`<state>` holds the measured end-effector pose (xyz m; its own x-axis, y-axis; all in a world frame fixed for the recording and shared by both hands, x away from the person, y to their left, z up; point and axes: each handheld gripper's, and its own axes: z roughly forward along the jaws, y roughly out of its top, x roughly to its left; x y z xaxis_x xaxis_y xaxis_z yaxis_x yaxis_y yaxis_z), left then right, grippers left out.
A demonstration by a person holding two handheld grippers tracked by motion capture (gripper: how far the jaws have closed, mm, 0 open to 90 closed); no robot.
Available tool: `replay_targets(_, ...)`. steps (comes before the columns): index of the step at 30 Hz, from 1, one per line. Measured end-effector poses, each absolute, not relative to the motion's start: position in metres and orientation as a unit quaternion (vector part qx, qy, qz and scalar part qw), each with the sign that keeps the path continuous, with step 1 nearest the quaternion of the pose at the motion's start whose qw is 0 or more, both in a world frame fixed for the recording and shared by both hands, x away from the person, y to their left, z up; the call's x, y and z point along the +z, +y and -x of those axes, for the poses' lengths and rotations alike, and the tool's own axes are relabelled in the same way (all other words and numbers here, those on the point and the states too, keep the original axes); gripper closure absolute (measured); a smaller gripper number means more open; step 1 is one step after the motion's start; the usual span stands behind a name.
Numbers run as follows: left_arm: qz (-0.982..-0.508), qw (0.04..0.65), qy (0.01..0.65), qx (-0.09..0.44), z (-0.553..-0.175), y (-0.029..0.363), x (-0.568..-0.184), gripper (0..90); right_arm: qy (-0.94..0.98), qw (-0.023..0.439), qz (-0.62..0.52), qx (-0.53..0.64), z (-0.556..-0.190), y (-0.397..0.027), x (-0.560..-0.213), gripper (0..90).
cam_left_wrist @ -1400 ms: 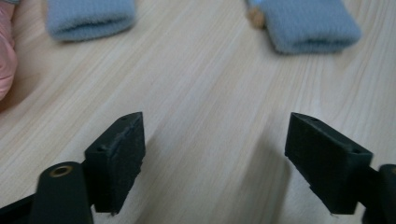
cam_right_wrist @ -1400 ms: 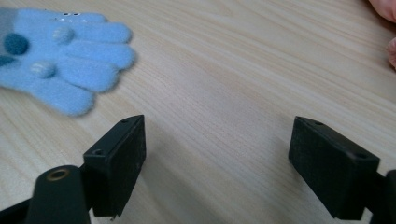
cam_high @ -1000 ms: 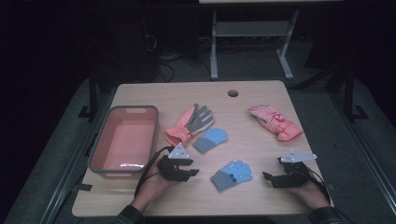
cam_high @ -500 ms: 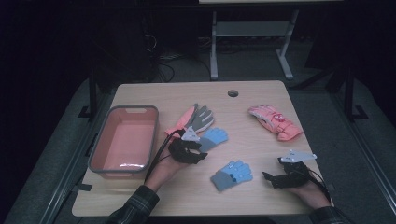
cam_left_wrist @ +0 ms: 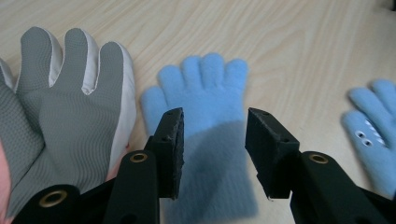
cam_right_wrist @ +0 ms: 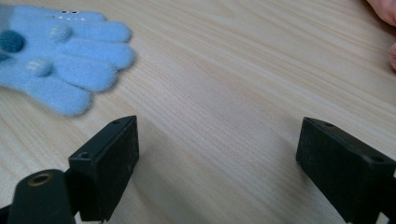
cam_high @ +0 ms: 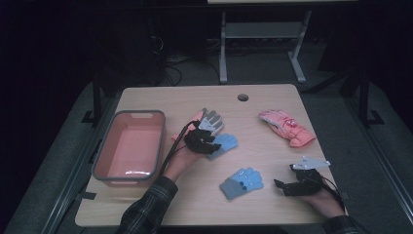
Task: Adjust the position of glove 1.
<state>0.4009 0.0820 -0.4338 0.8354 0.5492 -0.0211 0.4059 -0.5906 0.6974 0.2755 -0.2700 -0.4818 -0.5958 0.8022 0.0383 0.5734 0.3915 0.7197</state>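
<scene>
Here the left gripper (cam_left_wrist: 214,154) fingers, just closing, straddle a blue glove (cam_left_wrist: 205,107) beside a grey glove (cam_left_wrist: 70,107)

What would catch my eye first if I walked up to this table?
Probably the scattered gloves: a pink glove far right, a grey-palmed glove mid-table, and two blue ones. The left gripper hovers, jaws open, over one blue glove, beside a pink tub at the left.
</scene>
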Motion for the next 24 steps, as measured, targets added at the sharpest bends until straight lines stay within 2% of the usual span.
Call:
replay_targets(9,-0.892,0.340,0.284,0.095,-0.413,0.074,-0.453,59.2,0.819,0.160,-0.420,0.357,-0.275,-0.270,-0.482,12.7)
replay_targets(16,-0.904,0.317,0.271,0.098,-0.414,0.069,-0.459,70.2,0.819,0.161,-0.418,0.358,-0.276,-0.270,-0.482,12.7)
replay_targets(20,-0.905,0.319,0.267,0.091,-0.415,0.069,-0.459,81.4,0.819,0.161,-0.418,0.357,-0.276,-0.270,-0.482,12.7)
replay_targets(24,-0.902,0.325,0.274,0.082,-0.416,0.072,-0.458,85.8,0.819,0.162,-0.418,0.357,-0.276,-0.270,-0.482,12.6)
